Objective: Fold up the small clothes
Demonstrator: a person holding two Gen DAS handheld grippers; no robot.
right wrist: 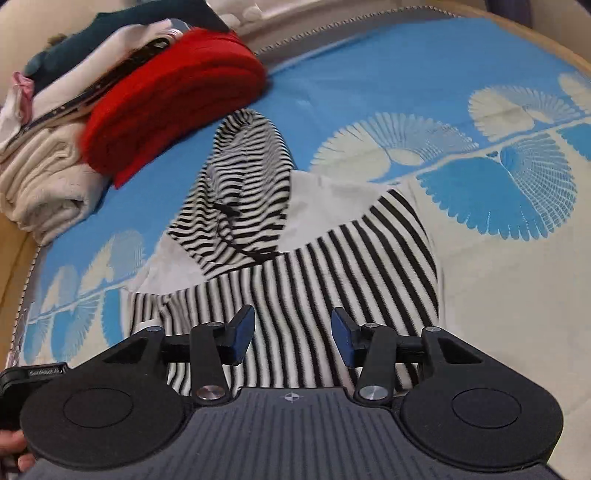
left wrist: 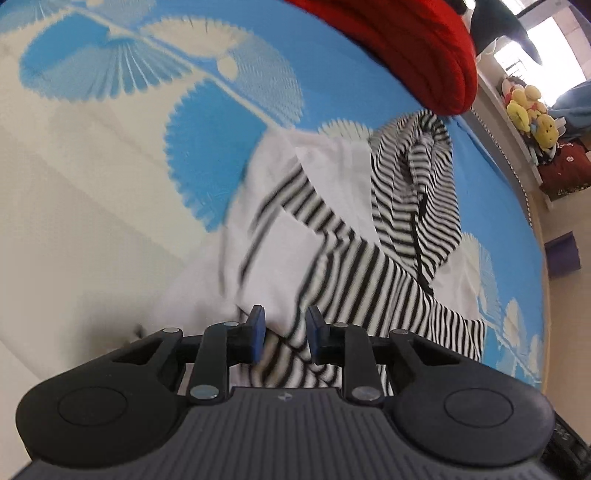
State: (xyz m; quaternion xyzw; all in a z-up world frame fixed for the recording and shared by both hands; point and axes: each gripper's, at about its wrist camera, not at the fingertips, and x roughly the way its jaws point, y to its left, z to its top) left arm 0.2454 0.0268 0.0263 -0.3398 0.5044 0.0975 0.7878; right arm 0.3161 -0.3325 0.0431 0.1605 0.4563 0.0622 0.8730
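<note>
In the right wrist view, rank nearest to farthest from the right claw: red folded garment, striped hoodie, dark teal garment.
From the right claw:
1. Striped hoodie, directly beneath.
2. Red folded garment, upper left.
3. Dark teal garment, far top left, behind the red.

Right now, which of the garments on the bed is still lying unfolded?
The black-and-white striped hooded top, spread loose on the blue patterned cover. The red knit and cream garment beside it are already folded in a pile.

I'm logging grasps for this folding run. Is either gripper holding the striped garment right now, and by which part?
Neither. The right gripper is open above the striped garment; the left gripper straddles a fold without pinching.
</note>
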